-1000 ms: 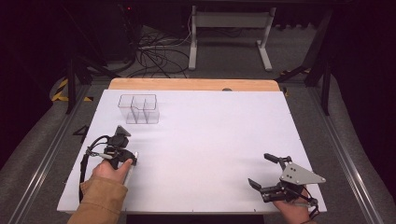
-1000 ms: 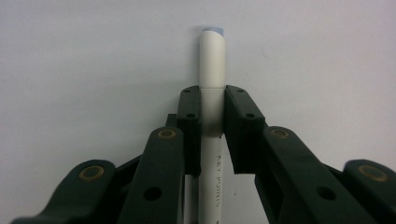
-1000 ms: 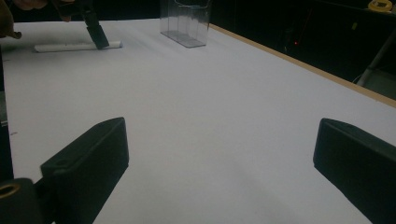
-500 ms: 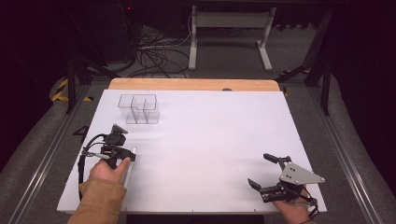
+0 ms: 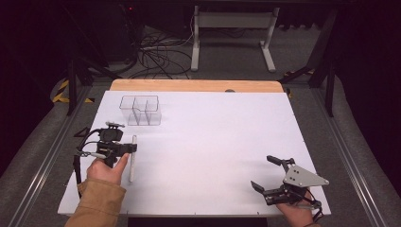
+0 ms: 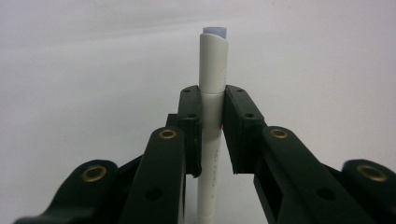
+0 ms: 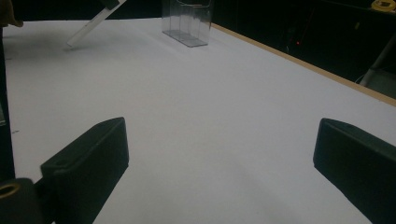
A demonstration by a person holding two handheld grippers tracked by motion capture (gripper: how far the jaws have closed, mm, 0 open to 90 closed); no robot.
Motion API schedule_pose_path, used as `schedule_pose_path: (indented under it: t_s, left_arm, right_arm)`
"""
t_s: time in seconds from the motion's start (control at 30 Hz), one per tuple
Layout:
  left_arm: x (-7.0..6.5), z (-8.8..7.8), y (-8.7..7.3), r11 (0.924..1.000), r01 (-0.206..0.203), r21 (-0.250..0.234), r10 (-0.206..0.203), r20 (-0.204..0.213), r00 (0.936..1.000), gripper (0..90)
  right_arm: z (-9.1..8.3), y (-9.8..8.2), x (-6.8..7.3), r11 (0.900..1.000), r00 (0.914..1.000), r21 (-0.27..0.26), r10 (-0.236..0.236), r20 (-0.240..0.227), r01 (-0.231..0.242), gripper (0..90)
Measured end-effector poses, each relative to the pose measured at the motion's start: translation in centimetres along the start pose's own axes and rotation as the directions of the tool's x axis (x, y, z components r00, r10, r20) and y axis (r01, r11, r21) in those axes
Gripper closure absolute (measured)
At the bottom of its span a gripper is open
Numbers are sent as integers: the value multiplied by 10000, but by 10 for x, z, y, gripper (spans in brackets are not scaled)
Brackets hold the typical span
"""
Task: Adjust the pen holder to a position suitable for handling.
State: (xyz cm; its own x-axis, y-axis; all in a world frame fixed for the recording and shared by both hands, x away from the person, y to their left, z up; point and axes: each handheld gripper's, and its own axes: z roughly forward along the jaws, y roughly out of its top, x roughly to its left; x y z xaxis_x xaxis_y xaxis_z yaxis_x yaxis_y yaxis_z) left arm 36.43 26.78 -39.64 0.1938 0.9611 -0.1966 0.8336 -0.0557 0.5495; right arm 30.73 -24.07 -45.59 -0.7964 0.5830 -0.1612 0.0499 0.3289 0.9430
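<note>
A: What has the left gripper (image 6: 211, 135) got?

B: Its jaws are closed on a white pen (image 6: 211, 93), gripping it just below the cap end, whose pale blue tip points away. From above, the pen (image 5: 133, 158) runs near-to-far at the table's left, held beside the person's left hand (image 5: 108, 168).

A: And the right gripper (image 5: 273, 176)?

B: Wide open, holding nothing, low over the near right corner of the white table (image 5: 227, 142).

A: Beyond that?

B: A clear divided organizer (image 5: 140, 110) stands just beyond the pen, toward the far left.

A: Risks?

B: I'd judge the smooth, round barrel could swivel or slide between the flat pads, and a tilted pen might knock the light organizer.

A: Any writing?

B: Faint print runs along the barrel, too small to read.
</note>
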Motion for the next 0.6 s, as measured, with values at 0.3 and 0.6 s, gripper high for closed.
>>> schedule_pose_path:
  t_s: [0.3, 0.6]
  left_arm:
    - [-1, -17, -1, 9853, -650, -1578, 682, 146, 9976, 780]
    - [-1, -33, 2, 9597, -955, -2642, 1024, 127, 9947, 781]
  right_arm:
    - [-2, 1, 1, 9999, 9999, -92, -88, 52, 88, 38]
    - [-1, 0, 1, 9999, 9999, -59, -115, 21, 115, 38]
